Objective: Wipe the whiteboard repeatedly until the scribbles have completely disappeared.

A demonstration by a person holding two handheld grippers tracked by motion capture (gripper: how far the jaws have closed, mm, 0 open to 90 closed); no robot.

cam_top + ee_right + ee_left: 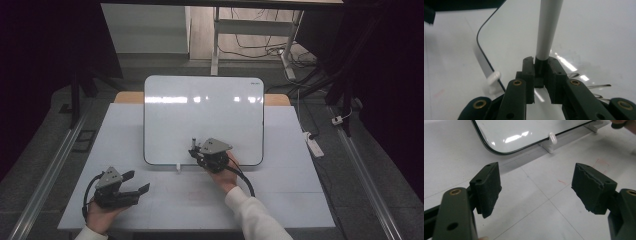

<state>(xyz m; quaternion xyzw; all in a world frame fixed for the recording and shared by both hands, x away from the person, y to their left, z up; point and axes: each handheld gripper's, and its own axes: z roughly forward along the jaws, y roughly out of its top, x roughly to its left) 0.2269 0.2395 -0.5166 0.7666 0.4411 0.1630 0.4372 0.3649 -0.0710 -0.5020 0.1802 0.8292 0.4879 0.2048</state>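
The right gripper is pinching a single white marker, its two jaws pressing together on the marker's dark end while the pale barrel is pointing away over the whiteboard. In the high view this right gripper is hovering at the lower edge of the one whiteboard, which is standing tilted on the pale surface (small white clips are propping its bottom rim). One clip is sitting just beside the board's black-edged rounded corner, left of the jaws.

The left gripper is holding nothing: its two jaws are standing spread wide, with bare surface between the pads. It is resting low at the near left of the surface, well apart from the right gripper, and looking toward a lower corner of the whiteboard and one white clip.
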